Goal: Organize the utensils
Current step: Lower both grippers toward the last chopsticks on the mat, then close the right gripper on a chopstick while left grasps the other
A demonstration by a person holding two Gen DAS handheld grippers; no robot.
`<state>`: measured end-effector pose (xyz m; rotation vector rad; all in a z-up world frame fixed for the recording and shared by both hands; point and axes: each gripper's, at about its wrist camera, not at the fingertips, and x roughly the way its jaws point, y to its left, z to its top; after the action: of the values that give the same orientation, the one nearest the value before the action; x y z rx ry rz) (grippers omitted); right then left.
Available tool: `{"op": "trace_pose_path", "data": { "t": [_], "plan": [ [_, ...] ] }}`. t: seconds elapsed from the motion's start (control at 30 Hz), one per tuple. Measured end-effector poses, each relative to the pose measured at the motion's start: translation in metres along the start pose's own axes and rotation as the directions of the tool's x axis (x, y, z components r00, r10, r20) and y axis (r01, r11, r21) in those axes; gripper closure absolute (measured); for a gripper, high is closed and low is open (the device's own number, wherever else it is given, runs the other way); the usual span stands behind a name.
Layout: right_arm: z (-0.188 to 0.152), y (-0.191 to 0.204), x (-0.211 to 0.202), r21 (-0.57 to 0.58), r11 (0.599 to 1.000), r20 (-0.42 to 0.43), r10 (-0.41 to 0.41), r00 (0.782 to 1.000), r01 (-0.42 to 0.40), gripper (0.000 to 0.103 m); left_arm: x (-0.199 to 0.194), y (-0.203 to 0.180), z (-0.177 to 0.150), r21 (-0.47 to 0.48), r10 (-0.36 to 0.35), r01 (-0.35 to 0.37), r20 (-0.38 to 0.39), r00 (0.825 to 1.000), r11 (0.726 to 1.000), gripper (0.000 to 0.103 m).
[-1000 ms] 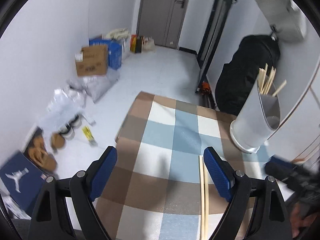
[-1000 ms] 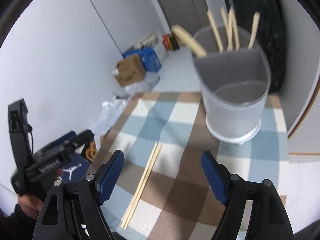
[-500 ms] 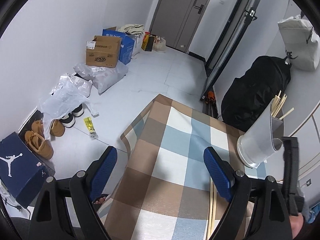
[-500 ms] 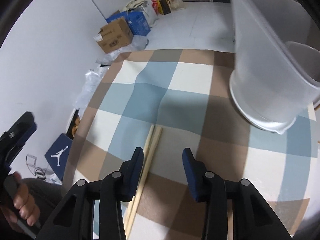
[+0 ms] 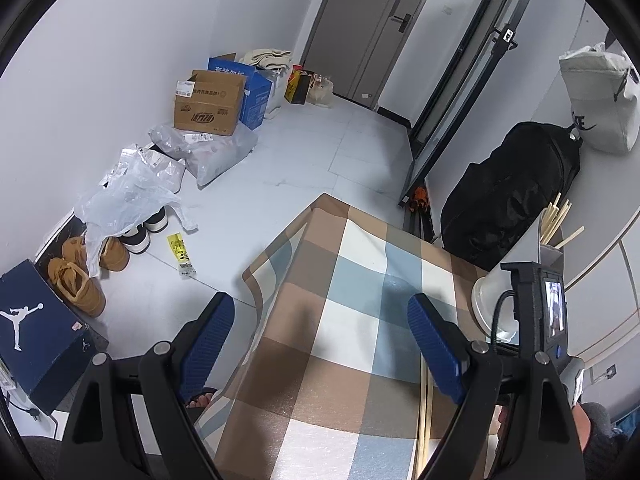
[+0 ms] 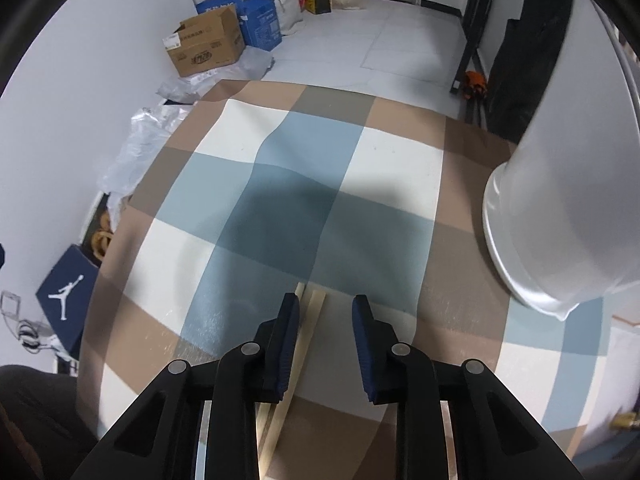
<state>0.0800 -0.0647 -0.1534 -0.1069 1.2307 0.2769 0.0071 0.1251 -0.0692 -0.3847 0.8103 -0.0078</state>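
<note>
Two chopsticks [image 6: 310, 320] lie side by side on the checked tablecloth [image 6: 280, 184], between the right gripper [image 6: 325, 312]'s jaws, which have just been closing without yet pinching them. Left gripper [image 5: 320, 320] hangs spread wide, empty, with the white holder [image 6: 560, 200] standing nearby.

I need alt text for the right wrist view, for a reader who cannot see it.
The right hand-held gripper hangs over a pair of wooden chopsticks on a checked tablecloth, its jaws just narrowed around their tips but not visibly pressing. A white utensil holder stands at right.
</note>
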Motion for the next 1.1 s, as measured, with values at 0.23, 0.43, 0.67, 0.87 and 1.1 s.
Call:
{"op": "trace_pose_path", "data": {
  "t": [0.23,0.43,0.67,0.87,1.1],
  "plan": [
    [0.007,0.009,0.005,-0.009,0.999,-0.065,-0.038,0.997,0.037,0.078,-0.004,0.001,0.002,-0.011,-0.014,0.014,0.013,1.0,1.0,0.018],
    [0.004,0.002,0.007,-0.002,0.999,-0.083,-0.05,0.995,0.051,0.085,-0.005,0.006,0.003,-0.038,-0.02,0.021,0.009,1.0,0.999,0.018],
    [0.01,0.01,0.01,-0.018,0.998,-0.077,-0.069,0.995,0.068,0.084,-0.006,0.007,0.004,-0.048,-0.023,0.024,0.008,1.0,0.999,0.018],
    [0.009,0.002,0.009,0.018,1.0,-0.068,-0.011,0.998,0.012,0.094,-0.003,0.009,0.003,-0.044,-0.012,0.013,0.005,1.0,0.999,0.018],
    [-0.002,-0.018,-0.012,0.075,0.994,0.039,0.073,0.997,-0.076,0.097,0.002,0.007,-0.002,-0.027,0.009,-0.009,-0.008,1.0,1.0,0.018]
  ]
}}
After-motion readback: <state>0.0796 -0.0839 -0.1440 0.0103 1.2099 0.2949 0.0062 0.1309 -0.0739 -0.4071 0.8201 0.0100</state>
